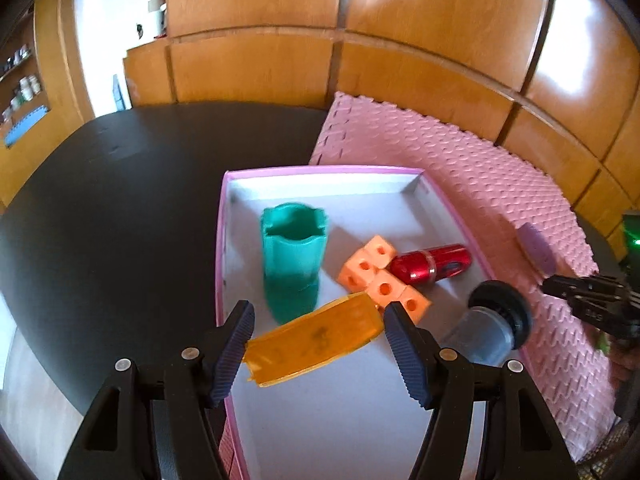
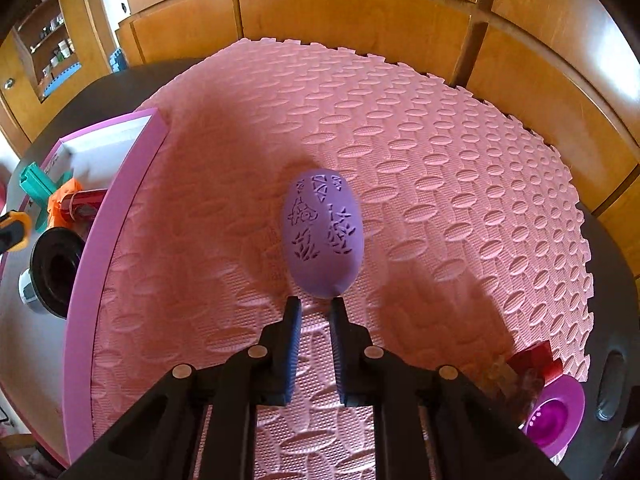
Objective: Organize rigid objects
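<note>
Jaws pinching patterned purple egg (image 2: 322,236)

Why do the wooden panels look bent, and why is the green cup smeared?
Both wrist views use fisheye lenses, so the straight wooden wall panels bow outward. In the left wrist view the teal plastic cup shows motion blur and window glare whitens the panels; the right wrist view shows the purple patterned egg sharp, casting a soft shadow leftward.

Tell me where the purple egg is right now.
The purple egg lies on the pink foam mat, outside and to the right of the pink-rimmed tray in the right wrist view, its near end pinched between the right gripper jaws.
</note>
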`<move>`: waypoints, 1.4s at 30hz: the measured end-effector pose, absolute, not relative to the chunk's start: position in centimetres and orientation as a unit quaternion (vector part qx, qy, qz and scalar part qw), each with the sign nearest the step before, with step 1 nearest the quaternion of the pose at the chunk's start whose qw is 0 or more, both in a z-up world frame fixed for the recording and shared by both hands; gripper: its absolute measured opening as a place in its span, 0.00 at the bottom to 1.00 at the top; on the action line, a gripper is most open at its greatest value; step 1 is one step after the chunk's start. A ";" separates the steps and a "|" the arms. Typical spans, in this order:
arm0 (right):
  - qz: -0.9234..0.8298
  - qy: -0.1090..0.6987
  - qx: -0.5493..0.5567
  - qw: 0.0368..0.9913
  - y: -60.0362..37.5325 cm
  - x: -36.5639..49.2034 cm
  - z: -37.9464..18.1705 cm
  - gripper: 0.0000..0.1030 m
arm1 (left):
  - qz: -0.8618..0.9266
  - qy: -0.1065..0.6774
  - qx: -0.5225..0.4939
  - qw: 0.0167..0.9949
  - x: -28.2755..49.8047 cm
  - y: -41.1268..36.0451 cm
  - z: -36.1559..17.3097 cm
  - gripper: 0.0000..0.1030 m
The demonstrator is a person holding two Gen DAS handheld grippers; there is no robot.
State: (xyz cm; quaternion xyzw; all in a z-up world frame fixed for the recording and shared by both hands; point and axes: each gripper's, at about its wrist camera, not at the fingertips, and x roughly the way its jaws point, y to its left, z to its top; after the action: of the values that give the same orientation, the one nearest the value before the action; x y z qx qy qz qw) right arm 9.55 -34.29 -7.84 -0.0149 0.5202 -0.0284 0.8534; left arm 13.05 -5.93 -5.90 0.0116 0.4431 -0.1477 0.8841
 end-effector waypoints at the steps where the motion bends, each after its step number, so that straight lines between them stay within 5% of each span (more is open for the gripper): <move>1: -0.029 0.520 -0.014 0.853 -34.3 9.5 -7.8 0.13 | -0.148 0.443 0.009 0.884 13.0 -5.8 -6.0 0.67; 10: -0.035 0.524 -0.014 0.851 -34.2 9.7 -7.9 0.13 | -0.134 0.411 -0.012 0.901 10.4 -4.2 -3.9 0.76; 20: -0.049 0.521 -0.001 0.852 -34.3 10.9 -8.0 0.28 | -0.109 0.382 -0.018 0.918 6.0 -2.9 -1.8 0.77; 27: -0.045 0.511 -0.048 0.857 -32.1 10.0 -8.3 0.04 | -0.103 0.375 -0.012 0.921 4.5 -2.7 -1.6 0.77; 42: -0.018 0.507 -0.026 0.861 -31.4 6.7 -8.4 0.00 | -0.096 0.380 -0.028 0.919 3.1 -1.3 -2.1 0.78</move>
State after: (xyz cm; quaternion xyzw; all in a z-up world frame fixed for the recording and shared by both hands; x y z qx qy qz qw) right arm 6.65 -31.44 -8.38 -0.0258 0.5070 -0.0182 0.8614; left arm 3.09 -1.25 -2.14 -0.0276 0.3805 -0.0964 0.9193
